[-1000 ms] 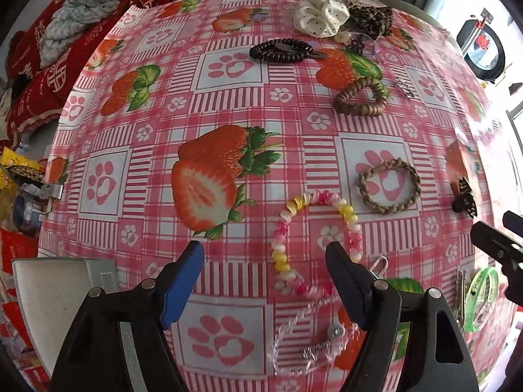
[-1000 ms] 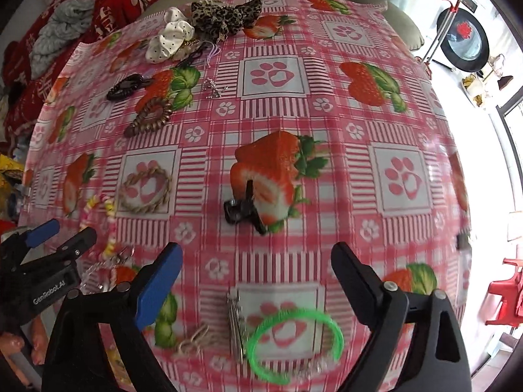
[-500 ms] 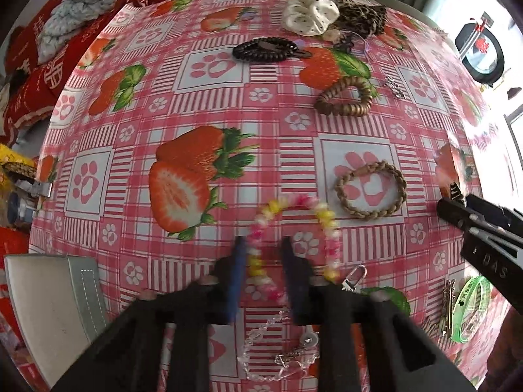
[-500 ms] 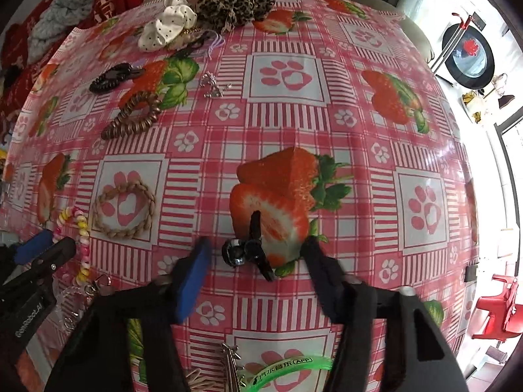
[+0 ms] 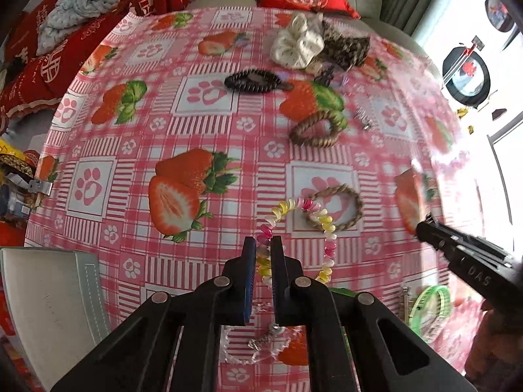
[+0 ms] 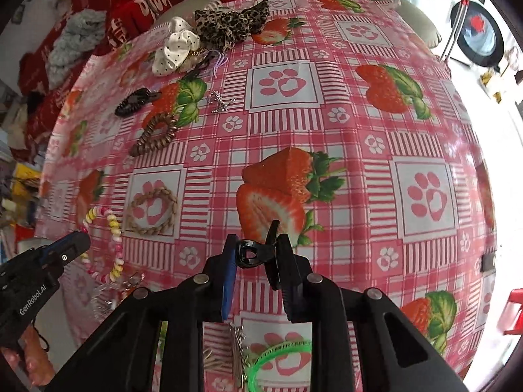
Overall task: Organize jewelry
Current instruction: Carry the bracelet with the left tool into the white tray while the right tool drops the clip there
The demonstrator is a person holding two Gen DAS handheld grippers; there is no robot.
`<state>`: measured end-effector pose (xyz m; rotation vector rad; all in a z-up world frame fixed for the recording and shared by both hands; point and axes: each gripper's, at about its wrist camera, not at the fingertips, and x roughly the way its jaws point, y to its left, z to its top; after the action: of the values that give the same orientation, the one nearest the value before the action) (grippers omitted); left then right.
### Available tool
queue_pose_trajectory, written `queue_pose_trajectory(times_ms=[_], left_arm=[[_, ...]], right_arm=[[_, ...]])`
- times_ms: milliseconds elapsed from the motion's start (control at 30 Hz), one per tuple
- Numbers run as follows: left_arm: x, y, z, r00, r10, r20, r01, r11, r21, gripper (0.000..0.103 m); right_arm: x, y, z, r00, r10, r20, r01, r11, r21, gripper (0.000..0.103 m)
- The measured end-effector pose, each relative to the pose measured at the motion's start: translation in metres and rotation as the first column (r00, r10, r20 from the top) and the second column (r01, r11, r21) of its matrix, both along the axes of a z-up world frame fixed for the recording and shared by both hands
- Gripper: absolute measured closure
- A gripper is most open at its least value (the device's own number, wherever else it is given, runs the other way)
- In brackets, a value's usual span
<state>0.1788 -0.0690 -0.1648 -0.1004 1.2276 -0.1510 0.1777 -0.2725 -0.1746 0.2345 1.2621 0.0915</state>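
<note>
Left wrist view: my left gripper [image 5: 263, 254] is clamped on the bead bracelet [image 5: 295, 225], pinching its near-left side between the pads; rest of the loop arcs ahead and to the right of the fingers, overlapping the braided ring [image 5: 338, 207]. Right wrist view: my right gripper [image 6: 258, 256] has jaws closing on the black claw clip [image 6: 253, 251], clip sits right between the fingertips, both pads look to be touching it, grip not fully settled. Green bangle [image 6: 278, 357] and metal clips lie under/behind the right fingers, untouched. Scrunchies [image 6: 176, 47] and coil ties well ahead, far side of the tablecloth [image 6: 359, 150]

Step as I read it: double pickup, one item per hand. Next needs: finish the squeeze on the clip, lift both straight up, watch the bracelet doesn't snag the braided ring. No tray or box visible, so drop-off spot unknown
</note>
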Motion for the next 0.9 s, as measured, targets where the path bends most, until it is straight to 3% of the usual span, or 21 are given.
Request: queue_pose_trajectory(times_ms=[200, 467, 667, 900], left_arm=[[-0.013, 0.009, 0.021, 0.999, 0.012, 0.038, -0.013, 1.0, 0.006, 0.088], [-0.048, 0.06, 0.035, 0.995, 0.093, 0.04, -0.093, 0.996, 0.012, 0.088], [-0.08, 0.119, 0.031, 0.99, 0.14, 0.022, -0.141, 0.989, 0.035, 0.088], [-0.104, 0.198, 0.019, 0.98, 0.198, -0.001, -0.198, 0.978, 0.072, 0.088]], right_arm=[[-0.013, -0.002, 0.014, 1.0, 0.008, 0.011, -0.008, 0.998, 0.062, 0.077], [-0.032, 0.017, 0.034, 0.998, 0.05, 0.026, -0.052, 0.993, 0.101, 0.077], [-0.042, 0.07, 0.045, 0.995, 0.097, 0.036, -0.101, 0.984, 0.149, 0.077], [-0.056, 0.173, 0.059, 0.98, 0.188, 0.061, -0.197, 0.96, 0.197, 0.077]])
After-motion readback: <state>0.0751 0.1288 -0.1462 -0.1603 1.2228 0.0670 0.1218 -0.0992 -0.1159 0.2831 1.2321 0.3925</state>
